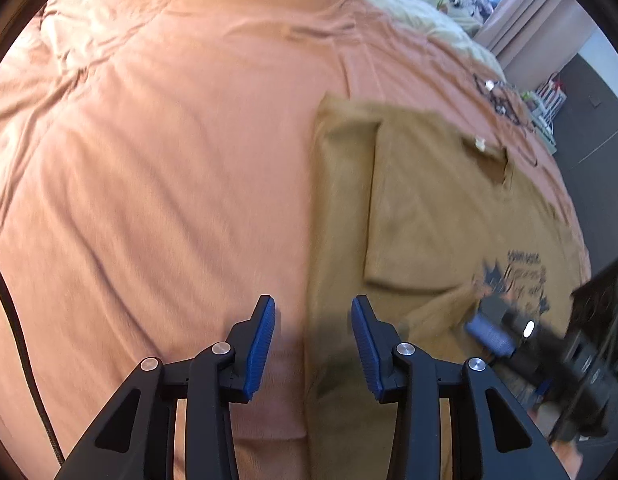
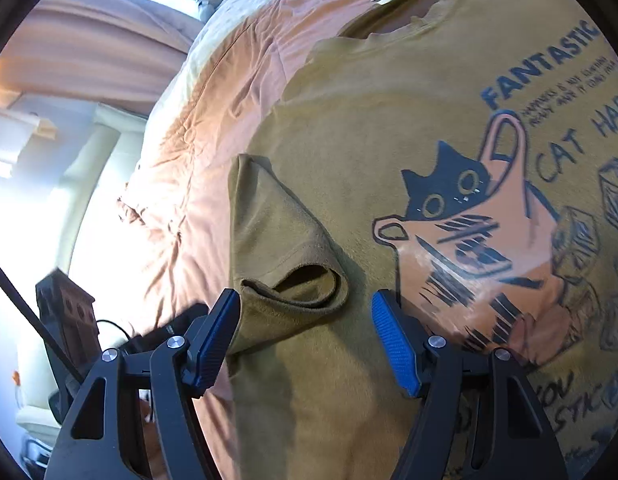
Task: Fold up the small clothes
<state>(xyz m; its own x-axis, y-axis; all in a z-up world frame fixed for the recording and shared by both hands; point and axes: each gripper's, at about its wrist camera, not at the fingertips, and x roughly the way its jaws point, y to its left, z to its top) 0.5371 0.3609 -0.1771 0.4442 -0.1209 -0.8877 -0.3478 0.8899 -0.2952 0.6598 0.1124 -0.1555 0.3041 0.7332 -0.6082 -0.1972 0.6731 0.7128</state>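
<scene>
Across the orange bedspread [image 1: 149, 160] the tan shirt [image 1: 429, 208] lay at right of frame, both my left gripper [image 1: 313, 340] and right gripper [image 2: 305, 340] spread empty, so I judged pinching its near edge squarely best.

Black hand-held gripper [image 1: 313, 340], blue ribbed pads [image 1: 263, 344]

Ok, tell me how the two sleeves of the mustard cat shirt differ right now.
The left sleeve lies folded flat and smooth over the shirt body; the right sleeve is folded in too, but rumpled, its cuff gaping open. The left sleeve keeps a neat rectangular outline; the right sleeve tapers to a point. Both are the same mustard fabric, turned inward.
</scene>
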